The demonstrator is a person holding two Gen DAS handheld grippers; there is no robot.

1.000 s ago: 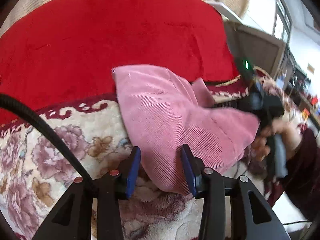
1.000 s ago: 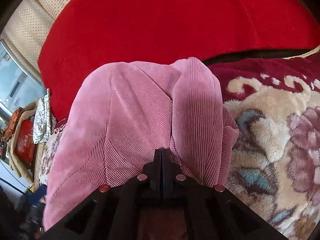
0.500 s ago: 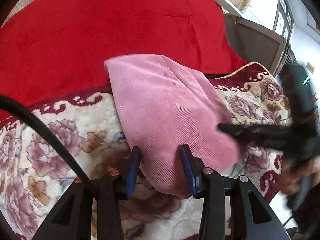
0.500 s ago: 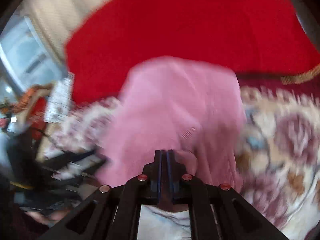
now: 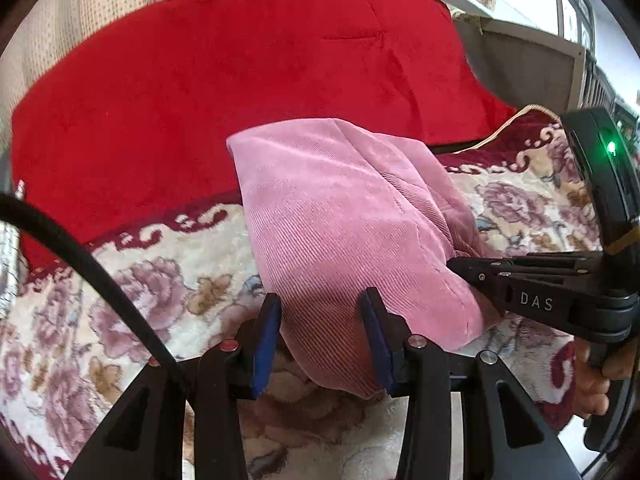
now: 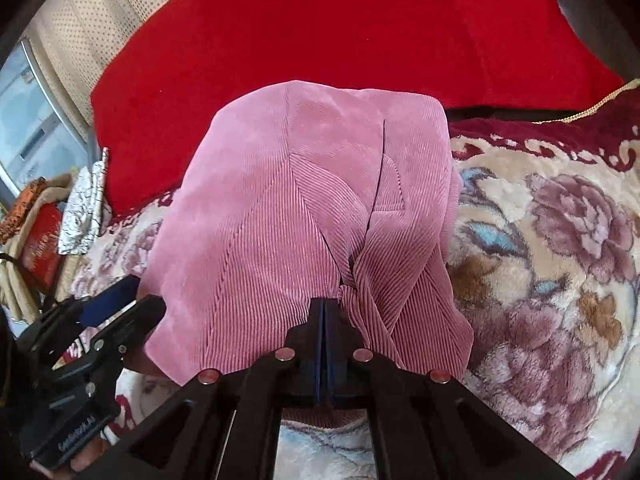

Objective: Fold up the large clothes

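Left to right: black cable (image 5: 80, 264) crosses the left edge of the left wrist view. Left gripper (image 5: 322, 334) has its fingers (image 5: 266, 344) spread part-way, straddling the near corner of the pink corduroy garment (image 5: 340, 224); whether the blue pads actually press the cloth I can't tell, gap looks the same as a second ago. Garment lies folded on the floral blanket (image 5: 168, 280) of the bed, far edge over the red blanket (image 5: 240, 60). Versus a second ago: it was lifted and bunched on its right side, now it's lying flatter with a cleaner left edge and top corner. Right gripper (image 5: 454, 264) has come in from the right of the left wrist view, tip now at the garment's right edge; half a second ago it was a blur there. Hand (image 5: 596, 372) on its handle shows at lower right. In the right wrist view the fingers (image 6: 316, 320) are pressed together, pinching a gathered fold of the garment (image 6: 280, 200); same grip as a second ago, but the cloth ahead is spread wider, and the left gripper (image 6: 120, 300) is now in shot at lower left.
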